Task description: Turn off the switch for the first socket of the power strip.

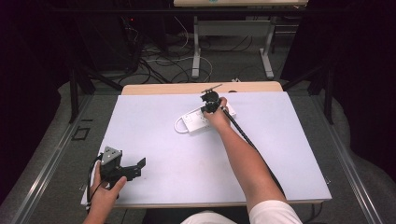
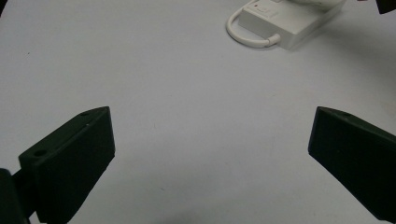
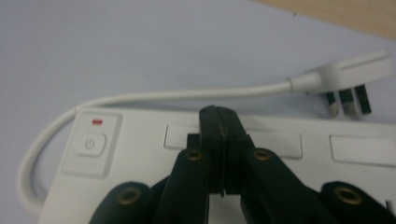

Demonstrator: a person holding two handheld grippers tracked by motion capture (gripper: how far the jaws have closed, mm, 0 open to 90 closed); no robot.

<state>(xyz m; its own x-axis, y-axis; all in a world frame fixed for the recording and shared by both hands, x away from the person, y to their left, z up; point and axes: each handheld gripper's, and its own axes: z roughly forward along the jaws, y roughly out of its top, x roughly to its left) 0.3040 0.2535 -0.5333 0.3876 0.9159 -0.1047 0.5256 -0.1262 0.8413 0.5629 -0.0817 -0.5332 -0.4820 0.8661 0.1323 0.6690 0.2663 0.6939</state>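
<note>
The right tool (image 3: 219, 123), clenched with nothing between its jaws, rests its tips on the white power strip (image 1: 198, 122) at the bench's (image 1: 154, 140) far middle, its plug (image 3: 348, 77) lying loose, while the left tool (image 2: 210, 154) waits released, so the work looks barely begun

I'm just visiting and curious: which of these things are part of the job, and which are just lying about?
In the job:
white power strip with its cord and plug
right gripper, shut, jaws over the strip

Idle or lying about:
left gripper, open
cables on the floor
</note>
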